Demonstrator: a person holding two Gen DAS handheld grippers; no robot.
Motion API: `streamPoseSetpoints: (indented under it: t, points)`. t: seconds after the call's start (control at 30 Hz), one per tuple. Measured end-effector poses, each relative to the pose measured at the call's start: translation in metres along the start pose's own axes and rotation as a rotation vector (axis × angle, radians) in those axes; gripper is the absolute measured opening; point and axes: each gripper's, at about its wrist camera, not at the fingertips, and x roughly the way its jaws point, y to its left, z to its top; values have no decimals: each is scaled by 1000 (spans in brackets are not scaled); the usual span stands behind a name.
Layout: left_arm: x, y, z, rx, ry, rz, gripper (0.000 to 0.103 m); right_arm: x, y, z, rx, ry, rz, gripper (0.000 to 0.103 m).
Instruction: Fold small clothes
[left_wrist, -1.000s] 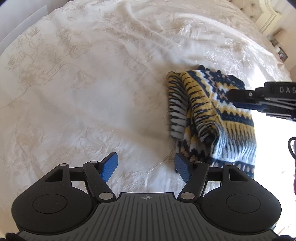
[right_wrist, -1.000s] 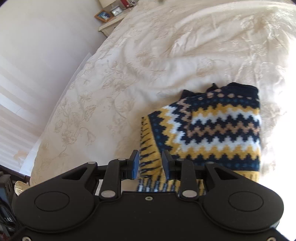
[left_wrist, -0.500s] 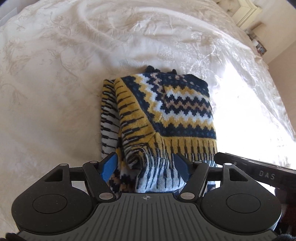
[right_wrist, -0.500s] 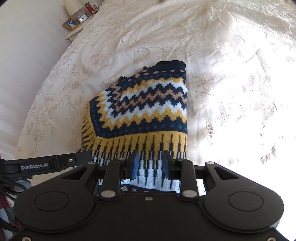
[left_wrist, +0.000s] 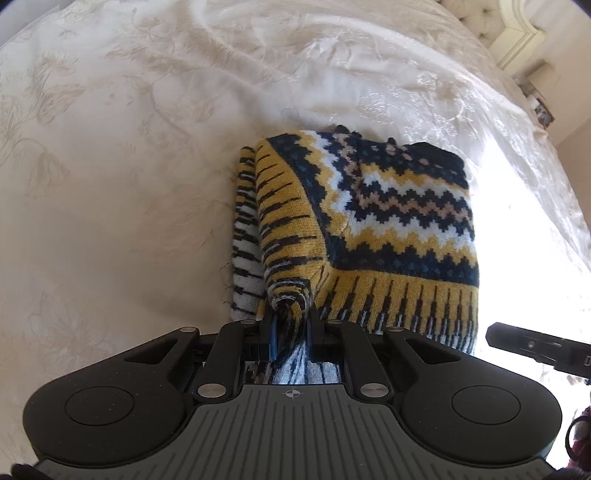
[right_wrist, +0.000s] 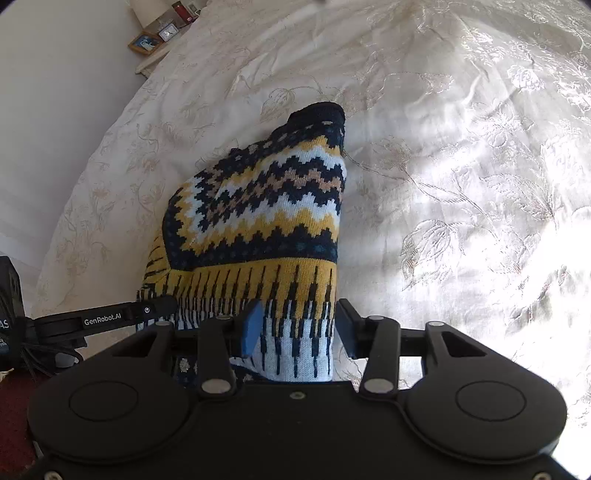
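Left gripper (left_wrist: 290, 338) is pinched on the sweater's (left_wrist: 369, 221) near corner; right gripper (right_wrist: 299, 332) is held apart around the hem. Next, both corners must be lifted forward.

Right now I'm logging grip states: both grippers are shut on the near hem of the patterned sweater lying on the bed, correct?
Not quite. Only the left gripper is shut on the sweater. In the right wrist view the right gripper stands open, its fingers either side of the near hem. The sweater does lie on the bed.
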Motion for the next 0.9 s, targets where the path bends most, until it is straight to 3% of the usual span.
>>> streamPoseSetpoints:
  t: [0.27, 0.43, 0.67, 0.77, 0.83, 0.9]
  points:
    - [4, 5, -7, -16, -3, 12, 14, 8, -1, 20, -47, -40, -21, 58]
    - [4, 4, -10, -39, -7, 24, 14, 29, -13, 51, -43, -52, -53, 58]
    - [6, 3, -15, -56, -4, 41, 16, 84, -23, 85, -59, 44, -54, 63]
    - [9, 3, -13, -59, 0, 55, 22, 100, -26, 92, -59, 77, -46, 73]
    - [12, 3, -12, -62, 4, 64, 34, 103, -30, 94, -50, 81, -34, 75]
    - [10, 8, -12, -71, 0, 45, 37, 99, -36, 94, -46, 78, -13, 76]
